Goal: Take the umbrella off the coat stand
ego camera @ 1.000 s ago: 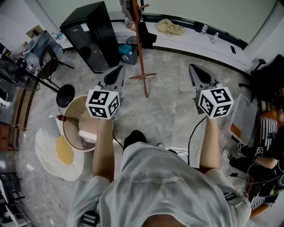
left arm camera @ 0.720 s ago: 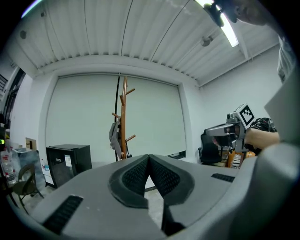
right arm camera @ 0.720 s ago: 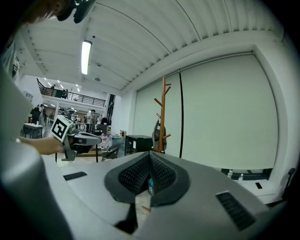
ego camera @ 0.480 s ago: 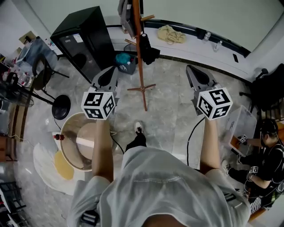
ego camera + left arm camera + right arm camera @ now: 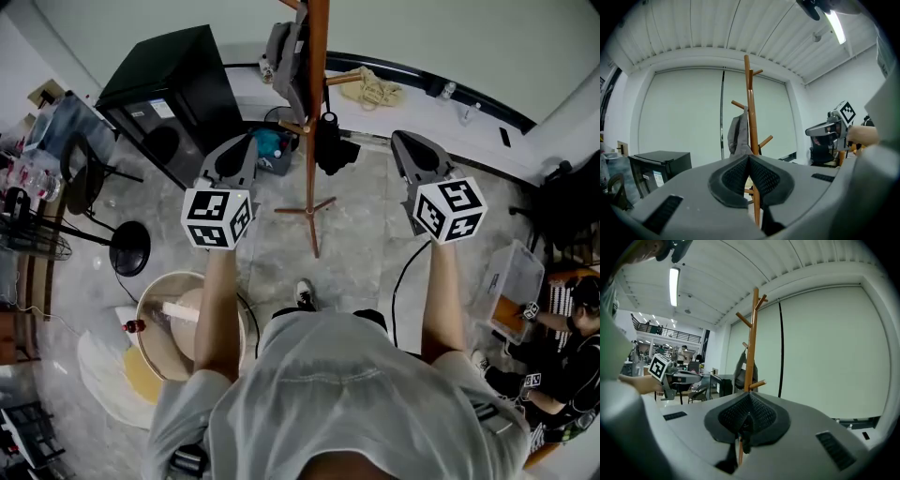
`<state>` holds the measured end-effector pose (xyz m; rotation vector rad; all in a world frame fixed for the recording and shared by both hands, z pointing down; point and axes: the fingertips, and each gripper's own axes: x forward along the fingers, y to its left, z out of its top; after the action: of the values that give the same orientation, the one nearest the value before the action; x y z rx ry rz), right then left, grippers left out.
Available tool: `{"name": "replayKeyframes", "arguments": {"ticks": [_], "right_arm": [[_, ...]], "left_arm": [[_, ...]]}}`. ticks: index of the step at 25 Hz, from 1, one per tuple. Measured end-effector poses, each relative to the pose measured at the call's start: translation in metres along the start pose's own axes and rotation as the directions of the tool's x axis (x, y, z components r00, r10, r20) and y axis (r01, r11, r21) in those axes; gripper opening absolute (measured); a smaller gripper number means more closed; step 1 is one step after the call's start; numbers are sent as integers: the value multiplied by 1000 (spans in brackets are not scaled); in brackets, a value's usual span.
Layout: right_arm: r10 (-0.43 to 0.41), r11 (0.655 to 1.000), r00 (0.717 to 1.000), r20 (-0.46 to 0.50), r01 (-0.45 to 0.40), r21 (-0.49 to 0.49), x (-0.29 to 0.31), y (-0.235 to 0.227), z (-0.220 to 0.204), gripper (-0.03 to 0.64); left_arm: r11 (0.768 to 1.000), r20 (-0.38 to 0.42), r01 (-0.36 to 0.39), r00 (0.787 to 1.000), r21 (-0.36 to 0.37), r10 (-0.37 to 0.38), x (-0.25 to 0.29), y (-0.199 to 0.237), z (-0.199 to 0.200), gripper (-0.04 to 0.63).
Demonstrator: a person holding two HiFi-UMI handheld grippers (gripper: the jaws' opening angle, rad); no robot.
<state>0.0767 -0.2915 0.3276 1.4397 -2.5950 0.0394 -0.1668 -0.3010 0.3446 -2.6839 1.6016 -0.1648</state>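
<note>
A wooden coat stand (image 5: 314, 112) rises straight ahead, its feet (image 5: 305, 212) on the marble floor. A grey folded item (image 5: 286, 52) hangs high on its left side. A black compact bundle (image 5: 330, 150) hangs from a lower peg on its right. Which of the two is the umbrella I cannot tell. My left gripper (image 5: 236, 150) is left of the pole and my right gripper (image 5: 412, 152) is right of it. Both are short of the stand, shut and empty. The left gripper view shows the pole (image 5: 750, 117) and the grey item (image 5: 737, 136) past shut jaws (image 5: 749, 161). The right gripper view shows the pole (image 5: 751, 348) beyond shut jaws (image 5: 749, 399).
A black cabinet (image 5: 173, 94) stands at the left of the stand, with a teal item (image 5: 270, 145) beside it. A round tub (image 5: 155, 337), a black stool (image 5: 129, 251) and a chair (image 5: 75, 141) are at the left. A clear plastic box (image 5: 511, 281) and a seated person (image 5: 572, 356) are at the right.
The person has walked toward the coat stand, which is now nearer and larger between the grippers. The tub has slid back on the left. Both grippers stayed shut.
</note>
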Motion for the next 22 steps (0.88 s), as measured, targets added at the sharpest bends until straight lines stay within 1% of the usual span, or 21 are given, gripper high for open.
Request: {"name": "replayKeyframes", "arguments": {"ticks": [3,5,8,12,16,20,22], "right_arm": [[32,999,999,-39,-32,-2,34,-3,-12,35],[73,997,995,-73,-72,15,54,-5,-24,96],[141,990,981,-133,-138,32,87,-6,-46,211],[248,968,947,-205,-248,28,128,-1,-77,281],[319,946,916,-244,-322,28,159,-2,-104,322],[372,923,886,-276,-384,13,185,-1,-126,342],[409,905,863,-296,-425,10,194,5,-138,344]], "left_arm": [[1000,-18,16,1000,-18,-16,21,14,-12,15],[999,-31,10,999,-30,-11,31,21,-21,15],[999,-57,-5,998,-50,2,42,29,-35,15],[992,-93,-39,995,-120,28,51,32,-55,15],[986,-166,-118,981,-119,98,58,36,-79,15],[974,-202,-189,966,-125,162,58,39,-92,15],[967,-217,-222,957,-128,191,54,39,-97,15]]}}
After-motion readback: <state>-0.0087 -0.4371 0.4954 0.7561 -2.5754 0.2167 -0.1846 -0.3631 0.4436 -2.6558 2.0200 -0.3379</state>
